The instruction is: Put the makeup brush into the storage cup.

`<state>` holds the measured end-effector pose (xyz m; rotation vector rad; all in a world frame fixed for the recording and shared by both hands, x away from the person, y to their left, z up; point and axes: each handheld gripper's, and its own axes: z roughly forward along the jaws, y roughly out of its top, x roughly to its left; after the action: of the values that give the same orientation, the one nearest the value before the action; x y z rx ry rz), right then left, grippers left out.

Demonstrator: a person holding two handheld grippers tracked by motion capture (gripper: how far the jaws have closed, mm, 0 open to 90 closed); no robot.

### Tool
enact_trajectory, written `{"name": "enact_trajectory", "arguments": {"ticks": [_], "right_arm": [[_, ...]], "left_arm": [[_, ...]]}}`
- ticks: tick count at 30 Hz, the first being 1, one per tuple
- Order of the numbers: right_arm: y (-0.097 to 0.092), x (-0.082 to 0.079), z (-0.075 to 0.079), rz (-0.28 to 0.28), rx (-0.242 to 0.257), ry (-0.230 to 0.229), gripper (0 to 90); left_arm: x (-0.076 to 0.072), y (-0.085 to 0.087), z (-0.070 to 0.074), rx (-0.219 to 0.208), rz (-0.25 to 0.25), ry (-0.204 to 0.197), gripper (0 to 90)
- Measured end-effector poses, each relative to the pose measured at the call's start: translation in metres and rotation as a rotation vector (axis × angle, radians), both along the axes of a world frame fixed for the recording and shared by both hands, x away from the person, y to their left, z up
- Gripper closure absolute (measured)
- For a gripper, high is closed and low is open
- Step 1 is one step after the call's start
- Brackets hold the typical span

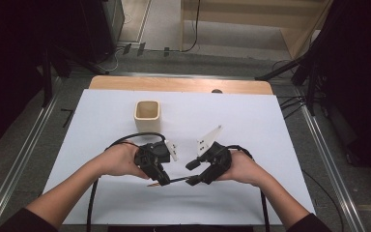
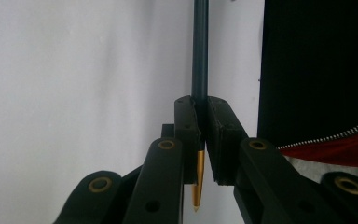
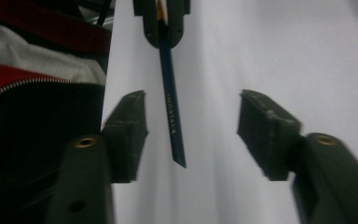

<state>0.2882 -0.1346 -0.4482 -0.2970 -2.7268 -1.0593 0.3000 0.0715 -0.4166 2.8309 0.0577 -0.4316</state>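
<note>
A dark blue pencil with a golden tip lies level just above the white table sheet near the front. My left gripper is shut on its tip end; in the left gripper view the jaws clamp the pencil, with the golden tip poking out behind them. My right gripper is open, facing the left one. In the right gripper view the pencil runs between the spread jaws without touching either, and the left gripper holds its far end.
A cream square cup stands upright and empty behind the grippers, at the middle of the white sheet. The wooden table edge runs along the back. The person's red and black jacket is near the front edge.
</note>
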Motion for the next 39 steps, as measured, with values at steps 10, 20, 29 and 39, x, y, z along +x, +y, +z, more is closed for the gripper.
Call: {"name": "enact_trajectory", "arguments": {"ticks": [10, 20, 29, 39], "right_arm": [[0.011, -0.001, -0.01, 0.049, -0.026, 0.087, 73.7], [0.012, -0.002, -0.011, 0.07, -0.021, 0.127, 84.3], [0.009, -0.002, -0.009, 0.062, -0.011, 0.115, 84.6], [0.0, -0.002, -0.007, 0.014, -0.015, 0.109, 84.6]], "left_arm": [[-0.002, -0.006, -0.003, 0.008, -0.004, 0.009, 83.9], [-0.003, -0.007, -0.004, -0.001, -0.017, 0.015, 83.7], [0.002, -0.003, 0.002, -0.054, 0.022, 0.057, 72.8], [0.013, 0.01, 0.005, -0.149, 0.101, 0.038, 42.7]]}}
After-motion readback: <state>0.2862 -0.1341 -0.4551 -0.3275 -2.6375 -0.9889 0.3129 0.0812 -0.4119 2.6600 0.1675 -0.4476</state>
